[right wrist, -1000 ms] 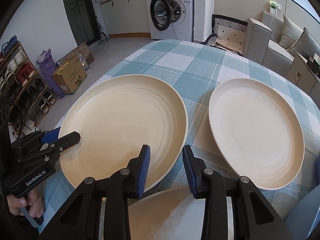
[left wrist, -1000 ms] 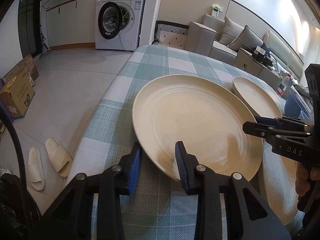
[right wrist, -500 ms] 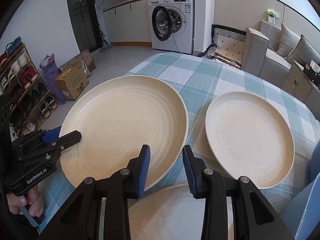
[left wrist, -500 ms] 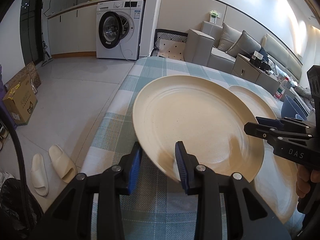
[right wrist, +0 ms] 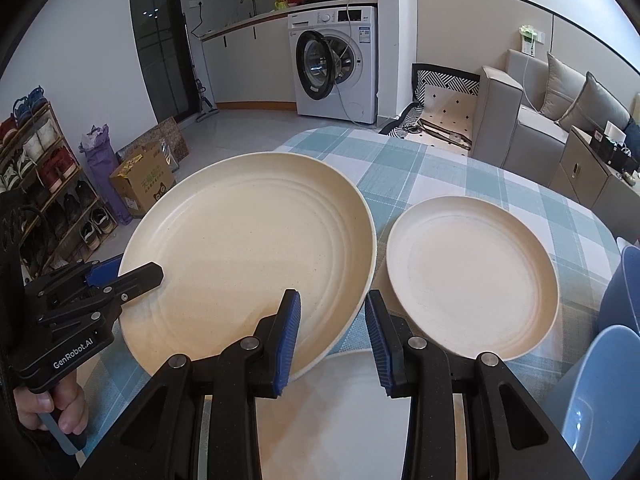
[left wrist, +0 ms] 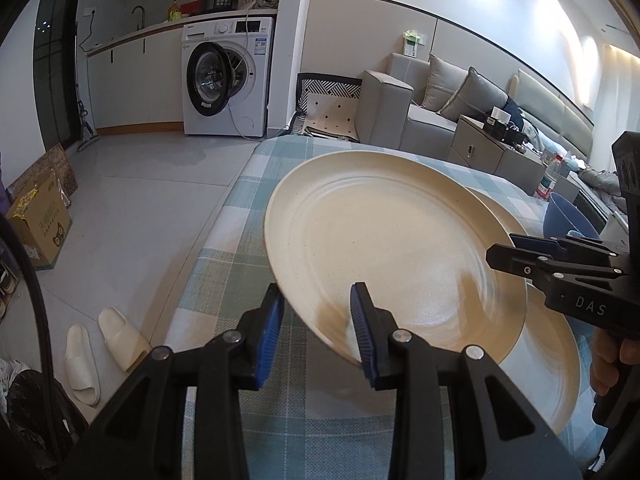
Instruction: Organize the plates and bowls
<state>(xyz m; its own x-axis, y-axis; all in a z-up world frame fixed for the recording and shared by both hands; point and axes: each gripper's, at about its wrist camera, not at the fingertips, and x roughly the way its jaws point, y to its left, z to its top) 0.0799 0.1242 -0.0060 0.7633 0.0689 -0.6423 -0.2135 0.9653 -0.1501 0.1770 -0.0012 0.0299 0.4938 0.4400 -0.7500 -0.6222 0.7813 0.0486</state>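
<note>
A large cream plate (left wrist: 396,256) is held clear of the checked tablecloth (left wrist: 240,208) by two hand-held grippers, each clamped on a different part of its rim. At the bottom centre of the left wrist view, the left gripper (left wrist: 318,330) is closed on the plate's near edge, one blue pad (left wrist: 362,330) pressed on the upper face and the other under the rim. At the right edge of that view, the right gripper (left wrist: 506,250) is seen gripping the plate's opposite side, with part of a hand (left wrist: 610,360) below it.

In the right wrist view, the right gripper (right wrist: 332,334) is shown at bottom centre, its jaws narrow and set on the lifted plate's lower right rim; the left gripper (right wrist: 132,274) is seen biting the rim at the left edge. A second cream plate (right wrist: 336,412) lies on the cloth directly beneath the fingers. A smaller cream plate (right wrist: 472,280) rests flat on the table at centre right, just beside the lifted one and apart from it. Blue bowls (right wrist: 608,380) are stood at the lower right edge.

Beyond the table, a cardboard box (right wrist: 142,182) and shoe rack (right wrist: 36,184) are placed at left, a washing machine (right wrist: 334,64) at top centre and a grey sofa (right wrist: 548,120) at upper right.
</note>
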